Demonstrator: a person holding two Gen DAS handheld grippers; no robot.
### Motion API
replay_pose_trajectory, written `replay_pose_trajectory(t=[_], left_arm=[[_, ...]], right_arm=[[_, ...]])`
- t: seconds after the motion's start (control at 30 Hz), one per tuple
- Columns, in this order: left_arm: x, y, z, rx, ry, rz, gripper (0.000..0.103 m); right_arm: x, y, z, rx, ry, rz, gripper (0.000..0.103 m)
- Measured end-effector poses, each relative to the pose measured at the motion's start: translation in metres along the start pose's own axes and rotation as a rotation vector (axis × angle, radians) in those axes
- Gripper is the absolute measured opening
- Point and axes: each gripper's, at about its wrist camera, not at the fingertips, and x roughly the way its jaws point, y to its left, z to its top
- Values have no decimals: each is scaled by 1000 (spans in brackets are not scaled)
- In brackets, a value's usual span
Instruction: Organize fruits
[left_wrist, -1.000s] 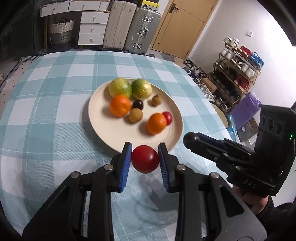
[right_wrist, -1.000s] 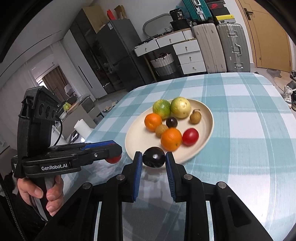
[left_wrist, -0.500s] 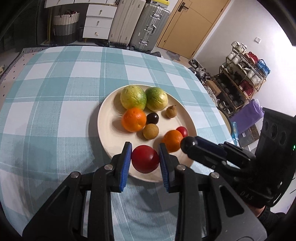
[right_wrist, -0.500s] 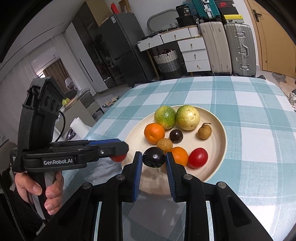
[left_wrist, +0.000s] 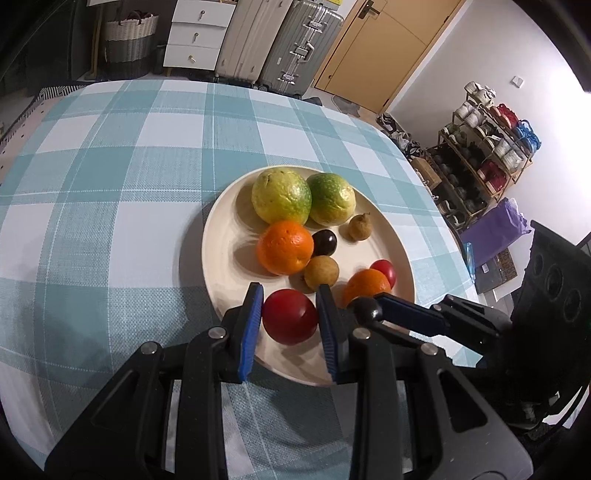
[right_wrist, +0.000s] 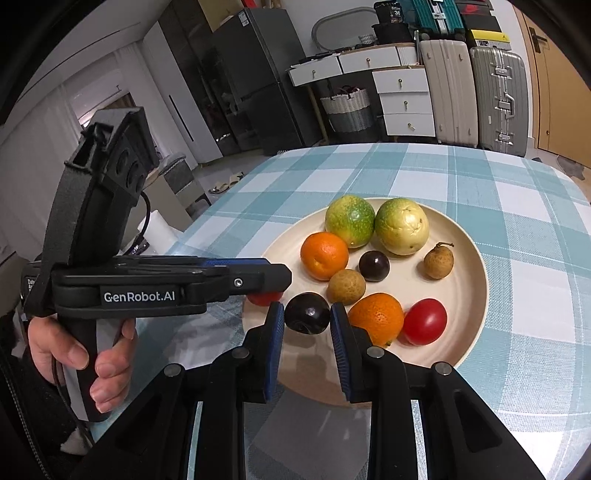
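Checked in teal and white, the tablecloth (left_wrist: 110, 192) spreads under a round cream plate (left_wrist: 221, 236), with suitcases, white drawers and a woven basket standing along the far wall. I hold a gripper in each hand, both tilted down over the near rim of the plate.

My left gripper (left_wrist: 290, 319) is clamped on a red fruit (left_wrist: 290, 321), its blue pads pressed against both sides, the fruit hanging above the plate's near edge. My right gripper (right_wrist: 307, 314) is closed the same way on a dark, almost black plum (right_wrist: 307, 313), just beside the left gripper's tip. From the right wrist view I can see my left hand (right_wrist: 74, 354) wrapped around the black handle.

On the plate lie two big yellow-green fruits (left_wrist: 280, 199) at the far side, touching each other. A large orange (left_wrist: 284, 247) sits in front of them, with a second dark plum (left_wrist: 324, 242) against its side. Two small brown fruits (left_wrist: 321, 272) rest near the middle and toward the right. A smaller orange (right_wrist: 376, 317) and a red tomato-like fruit (right_wrist: 424, 321) sit close together, just beside my right gripper.
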Motion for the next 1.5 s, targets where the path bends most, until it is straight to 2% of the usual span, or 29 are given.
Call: replay_pose_trajectory(t=[0.13,0.3,0.4,0.5,0.63,0.77,0.93,1.0,1.13,1.2,1.33,1.5], left_arm=[[2,1,2,2,-6,-21,27],[-2,-6,4,26,-22,-21,31],[-9,-7,3,20,-35,-41,41],[-18,-11,0,24,-55,-42,42],[-31,-15,-4,36,-79,-12,42],[-48,-17,-9,27,-110,-5,42],[-70,-27,-19,49,-151,22,42],[-79,-31,-22,59,-166,24,42],[-96,-38,-29,67,-190,25,42],[-106,-42,-33,69,-209,32,47],[-125,-49,-43,80,-261,65,64],[-143,-55,-53,88,-305,106,76]], right_arm=[[4,-1,1,5,2,-27,28],[-9,2,1,-2,-50,-30,64],[-23,4,0,-8,-90,-55,71],[-34,4,-3,0,-115,-61,83],[-48,9,-9,-4,-153,-102,84],[-58,10,-14,3,-165,-132,90],[-70,14,-19,11,-176,-151,91],[-79,18,-21,11,-202,-162,98],[-93,24,-21,10,-238,-166,100],[-99,29,-20,0,-251,-170,100],[-111,39,-19,-18,-279,-164,102],[-126,49,-22,-26,-337,-176,103]])
